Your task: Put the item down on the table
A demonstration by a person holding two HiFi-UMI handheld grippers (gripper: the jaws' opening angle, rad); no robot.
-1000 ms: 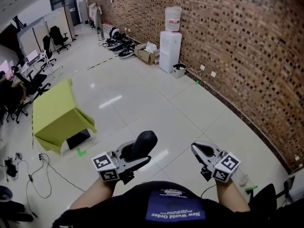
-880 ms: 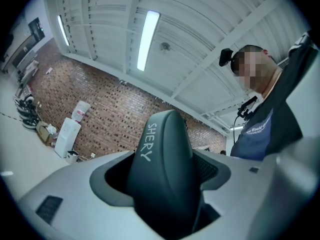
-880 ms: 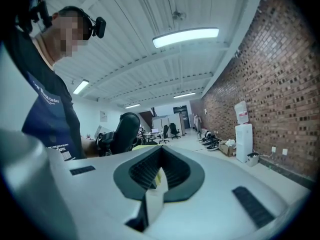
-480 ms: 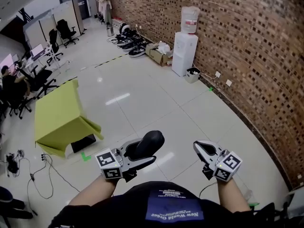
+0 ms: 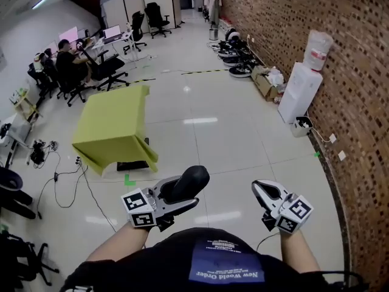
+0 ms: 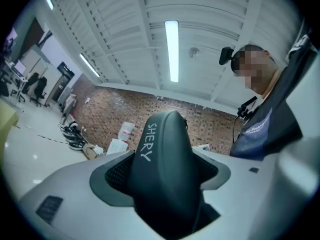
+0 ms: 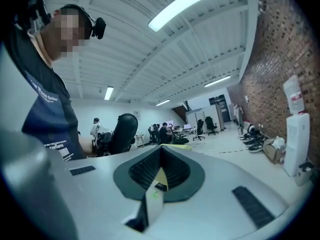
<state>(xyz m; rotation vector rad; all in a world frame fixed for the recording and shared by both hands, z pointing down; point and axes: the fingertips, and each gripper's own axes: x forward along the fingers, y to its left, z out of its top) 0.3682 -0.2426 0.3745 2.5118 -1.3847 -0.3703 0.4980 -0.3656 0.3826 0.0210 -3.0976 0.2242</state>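
My left gripper (image 5: 173, 201) pinches the black case (image 5: 187, 183) by its lower end, tilted up near my waist, likely for carrying. Right gripper (image 5: 263, 191) is pressed together, empty, beside it. The green table (image 5: 112, 126) is well apart ahead, so I judge the put-down not begun.
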